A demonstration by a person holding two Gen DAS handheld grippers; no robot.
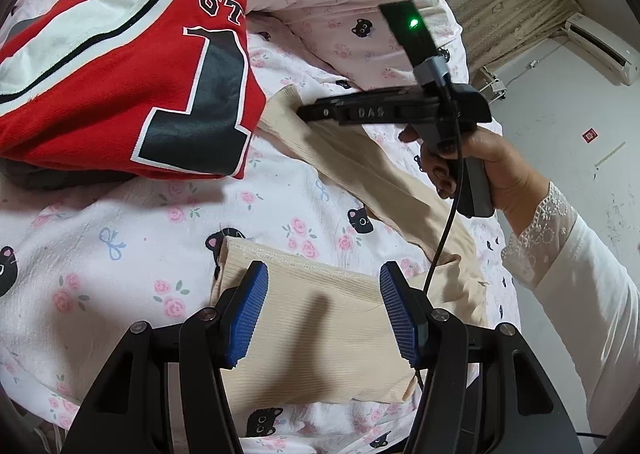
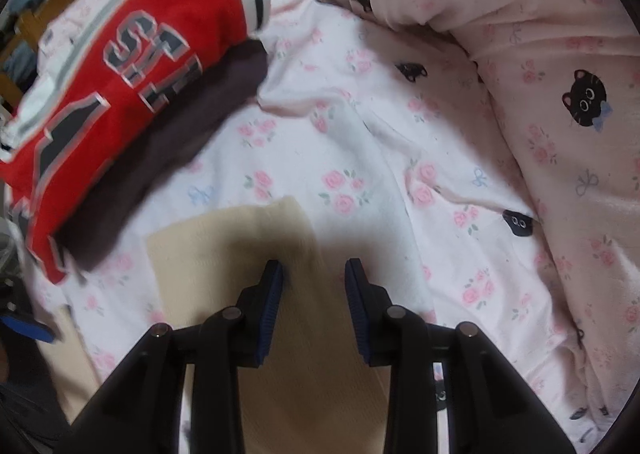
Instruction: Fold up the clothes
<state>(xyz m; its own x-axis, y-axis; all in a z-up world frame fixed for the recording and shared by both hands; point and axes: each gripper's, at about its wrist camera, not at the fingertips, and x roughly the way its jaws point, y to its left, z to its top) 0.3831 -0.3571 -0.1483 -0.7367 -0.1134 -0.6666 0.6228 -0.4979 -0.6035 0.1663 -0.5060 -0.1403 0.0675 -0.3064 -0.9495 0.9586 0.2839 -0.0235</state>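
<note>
the left hand-held gripper (image 1: 322,314) sits nearest the camera, its blue pads spread wide over the near folded panel of the beige ribbed garment (image 1: 320,318), holding nothing; whether the pads rest on the cloth or hang just above it cannot be told.

going from large to small: the bed (image 1: 100,254), with its pink sheet of roses and black cats, carries everything, and a bunched duvet (image 2: 560,74) in the same print lies along the far right. on the far left a red jersey (image 1: 120,74) lies folded on top of a dark garment (image 2: 200,114). the beige ribbed garment lies in the near middle of the bed, one part doubled into a flat panel at the near edge, one long strip running away toward the far right, its far end just beside the jersey.

that beige knit looks light, soft and stretchy (it will likely sag and slide, not hold a crease), so a judgement is to pinch it at a hem or corner, both layers together, not mid-panel.

the right hand-held gripper (image 2: 314,294), held in a hand (image 1: 480,170) with a lace-cuffed white sleeve (image 1: 560,254), hangs over the strip's far end, pads parted about halfway, gripping nothing. the garment is part folded, part spread.
</note>
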